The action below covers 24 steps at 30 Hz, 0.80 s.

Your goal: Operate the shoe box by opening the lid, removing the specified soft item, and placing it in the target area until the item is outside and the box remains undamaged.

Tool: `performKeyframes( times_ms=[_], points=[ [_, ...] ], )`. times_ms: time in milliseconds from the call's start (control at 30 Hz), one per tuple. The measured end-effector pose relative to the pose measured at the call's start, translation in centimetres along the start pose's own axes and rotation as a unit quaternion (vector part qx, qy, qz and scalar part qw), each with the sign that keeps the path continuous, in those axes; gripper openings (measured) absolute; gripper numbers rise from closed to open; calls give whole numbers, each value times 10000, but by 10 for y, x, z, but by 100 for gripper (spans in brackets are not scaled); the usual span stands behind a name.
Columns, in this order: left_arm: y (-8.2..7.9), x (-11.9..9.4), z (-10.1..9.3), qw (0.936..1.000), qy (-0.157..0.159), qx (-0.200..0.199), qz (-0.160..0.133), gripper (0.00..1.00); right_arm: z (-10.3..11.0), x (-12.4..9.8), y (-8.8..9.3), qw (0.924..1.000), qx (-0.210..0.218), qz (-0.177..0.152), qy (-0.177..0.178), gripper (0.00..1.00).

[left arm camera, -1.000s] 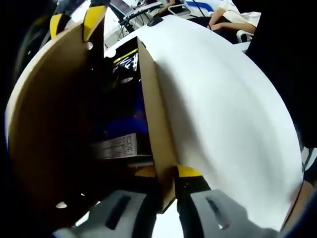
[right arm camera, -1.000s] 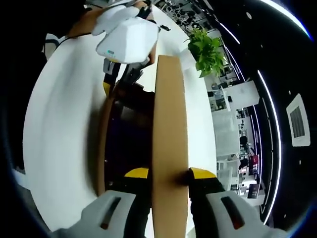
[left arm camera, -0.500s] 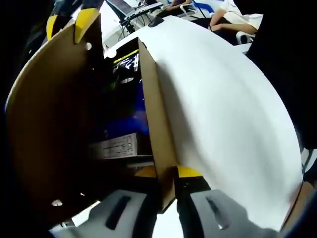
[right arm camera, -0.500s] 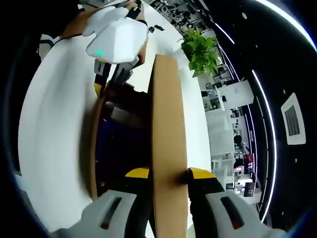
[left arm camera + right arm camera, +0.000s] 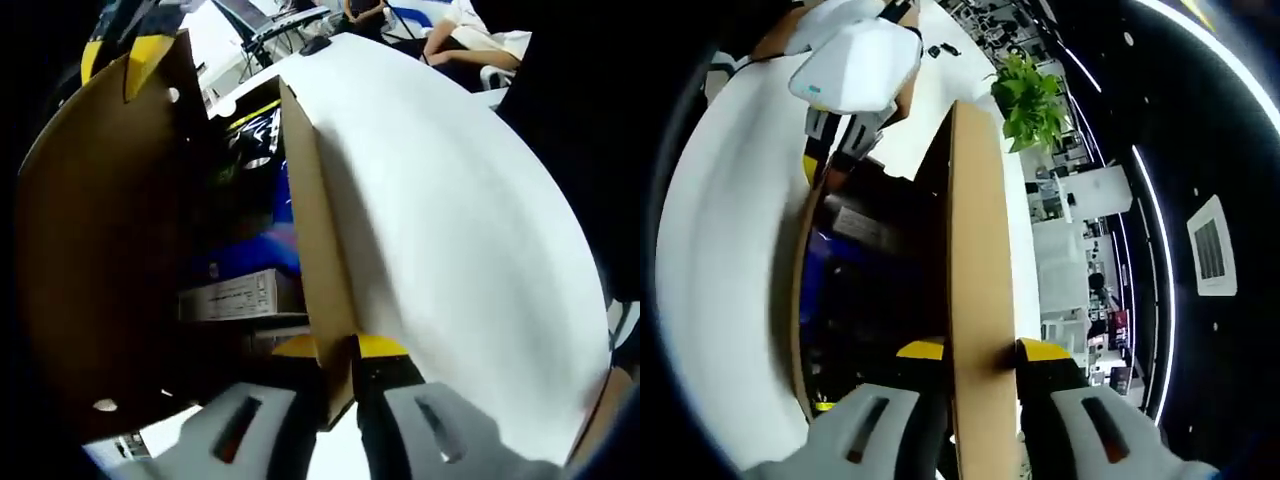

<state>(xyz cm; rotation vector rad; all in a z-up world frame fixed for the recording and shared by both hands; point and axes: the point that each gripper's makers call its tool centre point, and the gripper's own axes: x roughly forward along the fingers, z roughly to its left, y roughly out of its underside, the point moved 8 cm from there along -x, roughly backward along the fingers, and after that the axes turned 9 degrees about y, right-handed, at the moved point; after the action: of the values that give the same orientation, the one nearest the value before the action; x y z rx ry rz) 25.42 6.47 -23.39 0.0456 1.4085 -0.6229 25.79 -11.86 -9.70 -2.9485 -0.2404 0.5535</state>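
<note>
Two grippers pinch the brown cardboard shoe box [image 5: 320, 260]: left gripper [image 5: 336, 347] its wall, right gripper [image 5: 983, 351] the raised lid [image 5: 978, 260], which could tear if overpulled.

The brown cardboard shoe box [image 5: 318, 250] sits on the white table [image 5: 470, 230]. Its brown cardboard lid [image 5: 978, 280] stands up beside the open top. Inside the box lie a blue soft item [image 5: 255, 255] and, just in front of it, a small white printed carton [image 5: 232, 296]. A green leafy plant [image 5: 1028, 98] stands behind the lid, far off
</note>
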Motion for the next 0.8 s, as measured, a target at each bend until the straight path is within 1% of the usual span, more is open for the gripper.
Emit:
performKeyframes(
  times_ms=[500, 533, 667, 800],
  points=[
    [1, 0, 0, 10000, 16, -5, -40, 9, -9, 10, 2, 9983, -86, -21, 573, 18],
    [1, 0, -1, 10000, 27, 3, -45, 9, -12, 12, 3, 9974, -57, -54, 720, 18],
    [1, 0, -1, 10000, 35, -1, -58, 9, -14, 15, 4, 9959, -121, -65, 894, 15],
    [1, 0, -1, 10000, 42, -15, -66, 9, -17, 20, 4, 9930, -316, -38, 1139, 12]
  ],
)
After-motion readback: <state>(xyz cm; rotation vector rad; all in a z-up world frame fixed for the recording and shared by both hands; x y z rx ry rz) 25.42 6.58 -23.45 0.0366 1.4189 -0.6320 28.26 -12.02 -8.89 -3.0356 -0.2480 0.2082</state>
